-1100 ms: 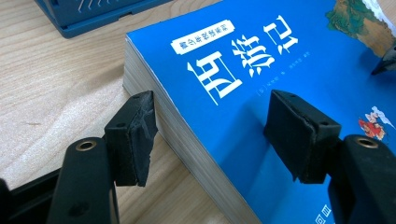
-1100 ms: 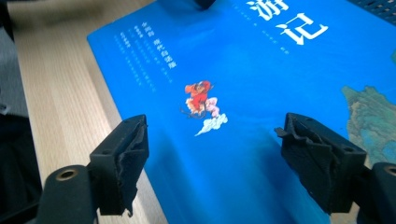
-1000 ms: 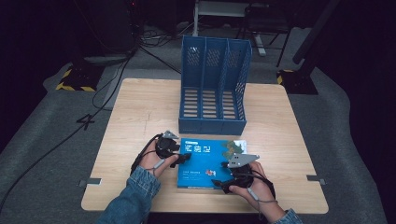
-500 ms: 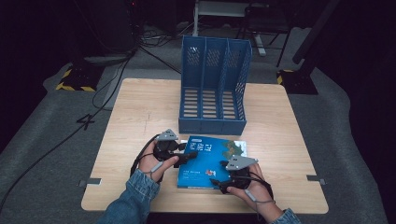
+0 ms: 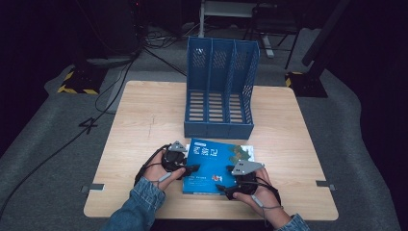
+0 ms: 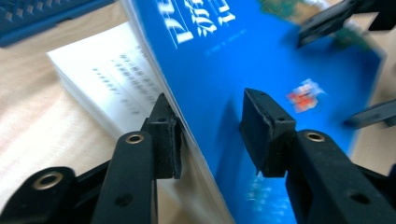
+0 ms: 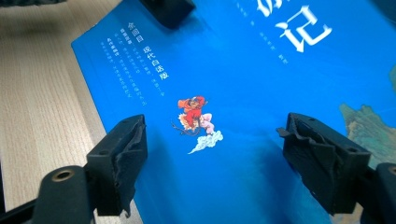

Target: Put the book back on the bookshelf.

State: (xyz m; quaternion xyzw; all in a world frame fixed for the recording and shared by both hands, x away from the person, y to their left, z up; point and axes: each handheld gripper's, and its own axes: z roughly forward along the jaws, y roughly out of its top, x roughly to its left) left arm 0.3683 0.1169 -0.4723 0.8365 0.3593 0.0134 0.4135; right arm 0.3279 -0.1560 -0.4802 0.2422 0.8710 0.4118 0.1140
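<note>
High view is showing a blue book (image 5: 214, 166) lying flat near the front edge of the wooden table (image 5: 144, 120), just at six o'clock from the blue file rack (image 5: 220, 91), probably waiting to be stood in one of its slots. The left gripper (image 5: 192, 169) is coming at the book's edge from nine o'clock; in the left gripper view its jaws are straddling the lifted cover (image 6: 261, 60), one pad underneath against the white pages (image 6: 109, 79), the other above with a gap showing, and they have just been closing on that edge without yet pinching it. The right gripper (image 5: 222, 186) is resting at the book's five o'clock corner; in the right gripper view its jaws are spread wide over the cover (image 7: 224, 70), gripping nothing, likely pinning the book down so it cannot slide.
</note>
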